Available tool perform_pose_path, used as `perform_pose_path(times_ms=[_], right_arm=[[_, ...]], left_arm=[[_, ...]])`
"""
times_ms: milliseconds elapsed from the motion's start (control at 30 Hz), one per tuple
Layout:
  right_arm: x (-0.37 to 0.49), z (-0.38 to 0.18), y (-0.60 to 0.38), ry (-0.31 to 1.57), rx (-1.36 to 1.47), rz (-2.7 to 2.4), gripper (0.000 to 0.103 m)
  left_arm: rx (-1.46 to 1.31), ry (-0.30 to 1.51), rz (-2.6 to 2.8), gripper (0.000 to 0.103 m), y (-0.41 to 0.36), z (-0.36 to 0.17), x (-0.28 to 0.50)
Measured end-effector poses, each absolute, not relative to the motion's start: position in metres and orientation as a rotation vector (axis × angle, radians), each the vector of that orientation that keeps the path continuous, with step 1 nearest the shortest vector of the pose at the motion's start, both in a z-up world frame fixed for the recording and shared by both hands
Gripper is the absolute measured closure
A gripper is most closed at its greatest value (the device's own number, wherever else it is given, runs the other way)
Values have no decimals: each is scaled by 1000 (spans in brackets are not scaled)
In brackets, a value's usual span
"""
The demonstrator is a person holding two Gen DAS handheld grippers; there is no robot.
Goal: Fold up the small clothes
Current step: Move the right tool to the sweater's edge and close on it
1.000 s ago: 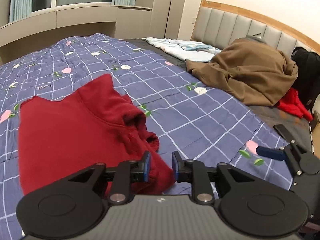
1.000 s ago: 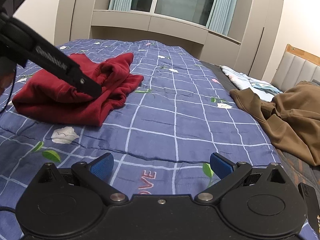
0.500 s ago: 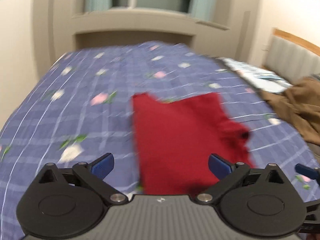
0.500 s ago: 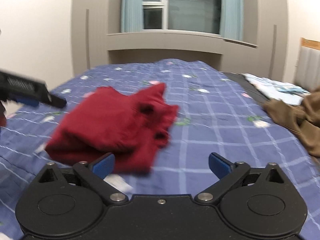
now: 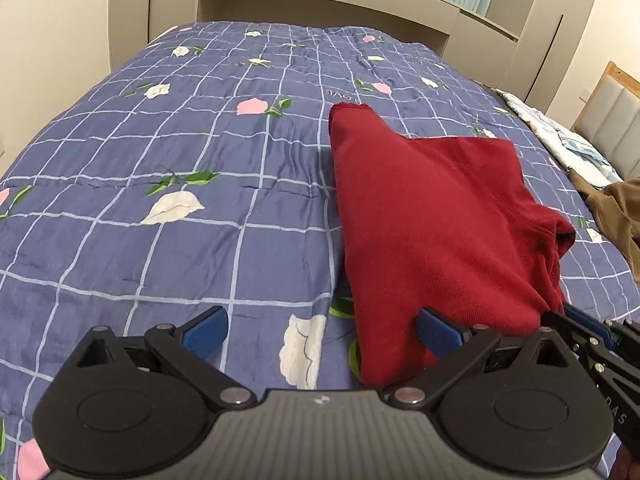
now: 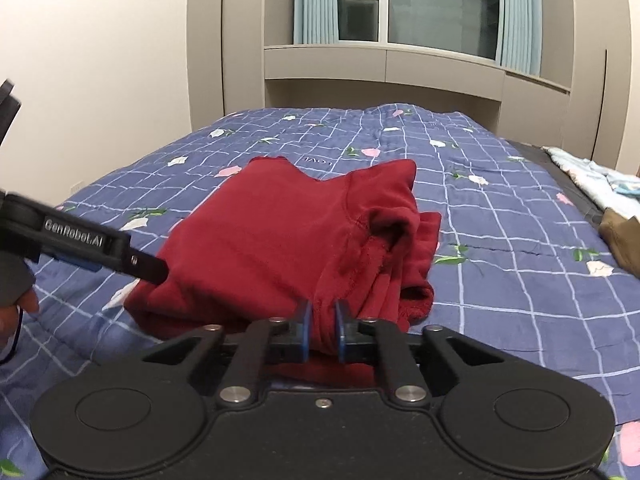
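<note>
A dark red garment (image 5: 432,216) lies folded on the blue checked quilt (image 5: 180,152); it also shows in the right wrist view (image 6: 280,240). My left gripper (image 5: 320,330) is open and empty at the garment's near left corner, its right finger over the cloth edge. My right gripper (image 6: 321,330) is shut on the garment's near edge, red cloth pinched between the blue pads. The right gripper shows at the right edge of the left wrist view (image 5: 588,328). The left gripper's finger shows at the left in the right wrist view (image 6: 100,246).
A brown garment (image 5: 620,208) and a light blue patterned cloth (image 5: 560,140) lie at the right side of the bed. Beige cabinets (image 6: 384,64) and a window stand beyond the bed's far end. A headboard (image 5: 612,108) is at the far right.
My left gripper opened and swung left to the garment's near left corner. My right gripper moved in to the garment's near edge and shut on it.
</note>
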State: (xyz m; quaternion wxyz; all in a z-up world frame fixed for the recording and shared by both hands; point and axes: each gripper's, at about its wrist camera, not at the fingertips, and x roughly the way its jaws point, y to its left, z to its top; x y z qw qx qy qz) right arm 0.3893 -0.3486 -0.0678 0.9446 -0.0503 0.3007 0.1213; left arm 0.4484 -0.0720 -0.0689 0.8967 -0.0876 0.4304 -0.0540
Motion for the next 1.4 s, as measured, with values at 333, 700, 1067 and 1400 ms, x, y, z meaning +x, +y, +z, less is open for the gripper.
perform_pose_path(times_ms=[333,700,1067,1400], right_arm=[[366,-63,-358,613,-113,210,94],[385,-43,-372,516,-55,206,50],[532,-42,-368,521,51,330,85],[549,-100,-394,597,53,181,103]], left_arm=[[-185,857,-129,1,-72,-56,444],[-182,834,-129,1,-68,-52,468],[-263,727,-4,1,-81,-44,554],[-286,797,51,0,-84,-106,581]])
